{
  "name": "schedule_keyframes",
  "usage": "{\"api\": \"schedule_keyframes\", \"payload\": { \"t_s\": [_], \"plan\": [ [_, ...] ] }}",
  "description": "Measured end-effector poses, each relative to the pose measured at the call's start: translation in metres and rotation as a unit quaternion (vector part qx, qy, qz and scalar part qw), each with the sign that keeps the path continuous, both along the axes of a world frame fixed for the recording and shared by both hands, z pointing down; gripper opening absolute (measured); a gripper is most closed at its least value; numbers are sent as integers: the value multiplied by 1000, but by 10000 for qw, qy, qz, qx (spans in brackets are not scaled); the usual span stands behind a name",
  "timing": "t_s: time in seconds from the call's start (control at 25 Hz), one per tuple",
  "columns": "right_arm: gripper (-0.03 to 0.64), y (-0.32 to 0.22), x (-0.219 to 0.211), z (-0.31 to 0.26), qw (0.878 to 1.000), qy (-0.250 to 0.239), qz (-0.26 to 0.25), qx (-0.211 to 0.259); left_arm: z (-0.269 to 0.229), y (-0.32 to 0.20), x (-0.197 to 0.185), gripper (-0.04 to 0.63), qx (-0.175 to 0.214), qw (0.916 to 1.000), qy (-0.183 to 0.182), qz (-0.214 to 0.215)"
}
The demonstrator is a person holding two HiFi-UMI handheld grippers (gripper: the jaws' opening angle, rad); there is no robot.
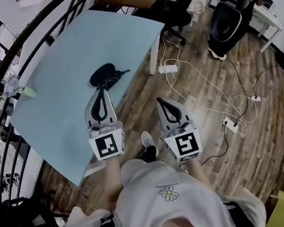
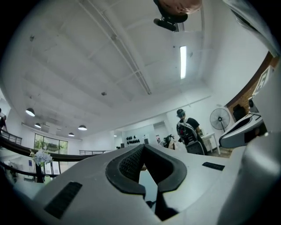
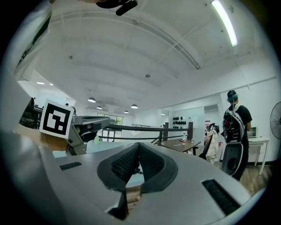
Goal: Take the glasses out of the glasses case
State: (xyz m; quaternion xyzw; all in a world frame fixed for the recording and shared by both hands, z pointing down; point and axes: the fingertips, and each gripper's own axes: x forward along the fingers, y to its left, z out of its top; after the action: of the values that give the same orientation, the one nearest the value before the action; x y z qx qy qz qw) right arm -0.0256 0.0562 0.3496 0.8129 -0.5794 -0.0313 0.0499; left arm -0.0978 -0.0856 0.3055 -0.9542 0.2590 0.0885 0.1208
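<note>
Two grippers, both empty, are held out level by a person standing at a pale blue table (image 1: 66,63). The left gripper (image 1: 103,91) has its fingers pressed together with nothing between them, and so does the right gripper (image 1: 159,101). Each gripper's own view shows the dark pads meeting at the tips.

The black case (image 1: 105,73) lies on the table ahead of the left fingers, a little apart from their tips. It is ahead and to the left of the right fingers, which hang past the table's edge over the wooden floor (image 1: 272,133). A thin dark piece juts from the case on the side toward the right fingers. It is too small to tell whether that is the glasses or part of the lid, or whether the case is open at all.

The risks, as they look from the room:
- **Sliding off:** the case sits near the table's edge on a smooth top. Fingers that arrive closed would shove it rather than grip it, and it could slide off toward the power strip (image 1: 168,69) below.
- **No hold yet:** neither gripper can take hold until its fingers spread.
- **Case lifting:** if one gripper pulls at the glasses while the other fails to pin the case, the light case would likely lift with them.
- **Lens damage:** a pinch across a lens rather than the frame could scratch it.
</note>
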Motion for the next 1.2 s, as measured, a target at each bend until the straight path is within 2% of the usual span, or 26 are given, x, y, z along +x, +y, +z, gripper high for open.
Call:
{"api": "schedule_keyframes", "payload": {
  "t_s": [0.12,0.24,0.4,0.52,0.76,0.96,1.12,1.2],
  "plan": [
    [9,-44,30,-12,9991,188,-315,227,2,-42,17,15,-59,9992,-98,-378],
    [9,-82,59,-16,9979,290,-528,257,4,-80,29,15,64,9968,-237,-762],
    [9,-117,93,-10,9967,-110,-685,427,-19,-102,32,15,123,9935,156,-1118],
    [9,-144,104,-15,9939,-274,-828,681,-36,-109,30,15,179,9900,430,-1335],
    [9,-190,102,-46,9825,148,-1565,996,-39,-108,29,15,307,9820,449,-1806],
    [9,-229,95,-60,9658,167,-2333,1115,-38,-116,13,15,190,9680,502,-2452],
    [9,-247,93,-73,9500,341,-2908,1083,-37,-123,14,15,342,9501,244,-3090],
    [9,-249,103,-70,9464,373,-3035,1035,-37,-124,14,15,361,9397,133,-3398]
  ]
}}
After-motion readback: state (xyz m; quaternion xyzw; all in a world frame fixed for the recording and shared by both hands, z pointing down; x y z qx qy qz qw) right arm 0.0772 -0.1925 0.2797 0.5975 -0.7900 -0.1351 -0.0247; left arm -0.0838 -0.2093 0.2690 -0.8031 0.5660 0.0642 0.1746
